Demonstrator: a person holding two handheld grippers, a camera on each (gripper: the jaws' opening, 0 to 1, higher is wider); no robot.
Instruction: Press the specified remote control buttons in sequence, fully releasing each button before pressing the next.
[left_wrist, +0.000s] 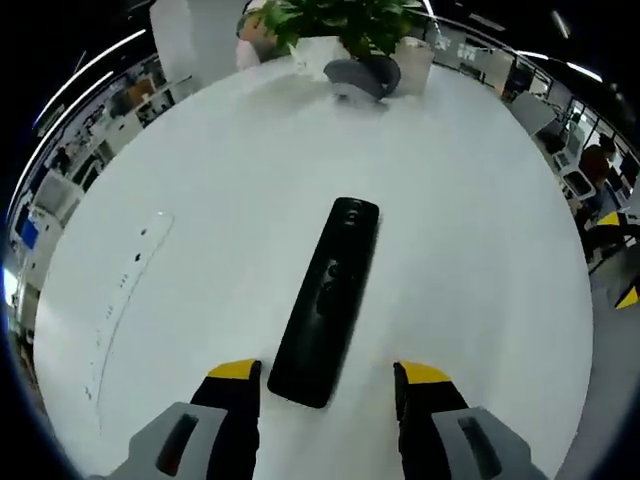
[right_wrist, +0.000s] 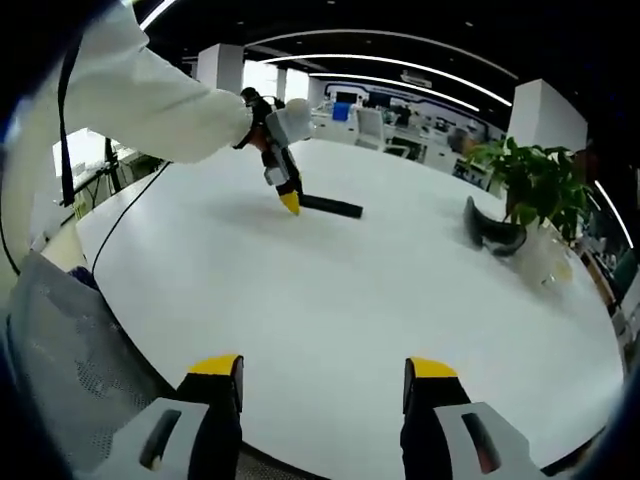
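Open-plan office, big white table (right_wrist: 330, 300), potted plant (right_wrist: 535, 180), desks w/ monitors (right_wrist: 345, 105), strip lights (right_wrist: 400, 80)

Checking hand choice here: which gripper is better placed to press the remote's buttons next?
Left. The left gripper hangs open right over the remote's near end; the right gripper hovers open far across the table.

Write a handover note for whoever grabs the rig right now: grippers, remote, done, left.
Left gripper: open, fingers either side of the near end of the black remote, no button pressed as far as the left gripper view shows.
Right gripper: open, empty, over the near part of the white table, away from the remote.
Remote lies flat on the table, plant at the far edge.
Done: cannot tell any press.
Left: the button sequence.
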